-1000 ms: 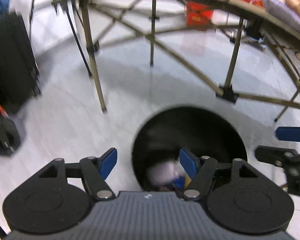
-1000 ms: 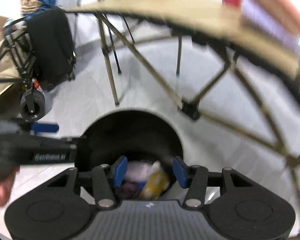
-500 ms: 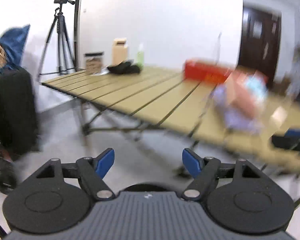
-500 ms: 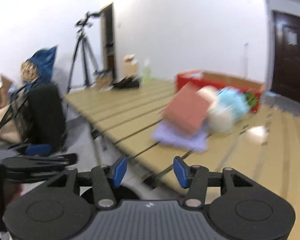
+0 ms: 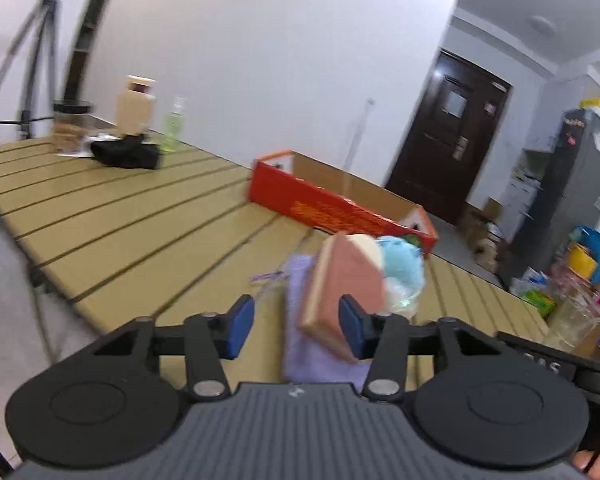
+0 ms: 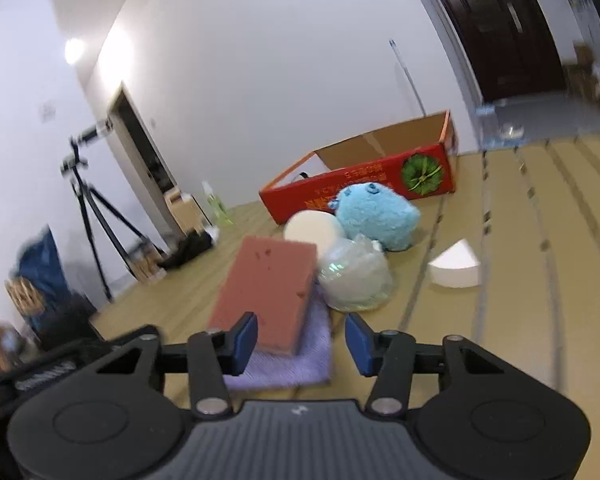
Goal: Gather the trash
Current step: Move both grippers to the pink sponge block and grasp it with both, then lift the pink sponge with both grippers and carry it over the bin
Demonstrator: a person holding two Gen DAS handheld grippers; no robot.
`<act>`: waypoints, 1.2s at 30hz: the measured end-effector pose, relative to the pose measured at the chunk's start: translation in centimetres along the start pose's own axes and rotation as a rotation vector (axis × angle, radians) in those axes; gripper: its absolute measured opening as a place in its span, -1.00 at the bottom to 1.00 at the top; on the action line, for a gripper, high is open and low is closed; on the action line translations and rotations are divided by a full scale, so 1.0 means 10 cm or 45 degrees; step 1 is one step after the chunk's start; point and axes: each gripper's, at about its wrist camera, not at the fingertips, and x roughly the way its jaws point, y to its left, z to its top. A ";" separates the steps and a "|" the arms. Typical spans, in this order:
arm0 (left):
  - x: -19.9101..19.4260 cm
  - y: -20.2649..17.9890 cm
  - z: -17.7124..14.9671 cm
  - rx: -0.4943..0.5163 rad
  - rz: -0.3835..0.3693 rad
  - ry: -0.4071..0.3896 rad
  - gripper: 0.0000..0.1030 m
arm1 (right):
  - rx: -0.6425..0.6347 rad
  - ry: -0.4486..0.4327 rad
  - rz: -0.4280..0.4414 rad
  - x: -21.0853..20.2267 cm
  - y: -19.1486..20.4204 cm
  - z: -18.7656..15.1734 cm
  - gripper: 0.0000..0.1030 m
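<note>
A slatted tan worktop carries everything. At its far left stand a jar, a beige container, a green bottle and a black bundle. Farther right lies an open red box. Near it sit a blue plush toy, a crumpled clear bag, a white wedge and a lilac cloth with a reddish block lying on it.

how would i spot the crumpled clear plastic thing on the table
Find the red cardboard box on the slatted table, then the blue plush toy before it. The crumpled plastic sits just nearer, beside the pink block: the only shiny, see-through lump.
</note>
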 end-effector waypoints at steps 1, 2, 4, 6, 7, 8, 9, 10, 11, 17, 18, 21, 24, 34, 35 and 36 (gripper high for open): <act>0.09 -0.04 0.06 0.014 -0.012 0.016 -0.22 | 0.036 0.011 0.017 0.08 -0.03 0.03 -0.13; 0.17 -0.07 0.11 0.027 -0.020 0.023 -0.22 | 0.062 0.017 0.020 0.14 -0.02 0.04 -0.15; 0.33 -0.14 0.18 0.071 -0.048 0.054 -0.25 | 0.098 0.017 0.013 0.25 -0.04 0.05 -0.16; 0.46 -0.21 0.20 0.110 -0.061 0.096 -0.25 | 0.136 0.030 0.013 0.36 -0.08 0.06 -0.18; 0.53 -0.24 0.20 0.137 -0.053 0.124 -0.31 | 0.153 0.046 0.015 0.42 -0.09 0.05 -0.23; 0.59 -0.26 0.19 0.155 -0.027 0.143 -0.32 | 0.165 0.064 0.013 0.46 -0.11 0.04 -0.26; 0.64 -0.25 0.17 0.160 -0.006 0.160 -0.33 | 0.178 0.073 0.012 0.51 -0.13 0.03 -0.26; 0.67 -0.22 0.16 0.148 -0.013 0.173 -0.37 | 0.189 0.075 0.012 0.55 -0.15 0.02 -0.26; 0.68 -0.18 0.14 0.126 -0.042 0.177 -0.43 | 0.203 0.084 0.014 0.60 -0.18 0.02 -0.26; 0.70 0.04 0.13 -0.032 -0.099 0.228 -0.56 | 0.282 0.132 0.106 0.69 -0.22 0.00 -0.57; 0.68 0.06 0.13 -0.049 -0.105 0.224 -0.57 | 0.266 0.127 0.104 0.68 -0.19 0.00 -0.58; 0.56 0.05 0.15 -0.042 -0.094 0.199 -0.58 | 0.219 0.117 0.110 0.64 -0.07 -0.01 -0.58; 0.35 0.11 0.18 -0.064 -0.095 0.165 -0.58 | 0.174 0.099 0.160 0.55 0.07 0.01 -0.59; -0.72 0.81 0.03 -0.129 0.120 0.049 -0.58 | -0.030 0.262 0.376 0.57 1.03 -0.45 -0.59; -0.83 0.92 -0.01 -0.157 0.139 0.048 -0.58 | -0.067 0.286 0.389 0.59 1.16 -0.55 -0.59; -0.91 1.01 -0.05 -0.175 0.155 0.048 -0.58 | -0.095 0.305 0.399 0.58 1.26 -0.63 -0.59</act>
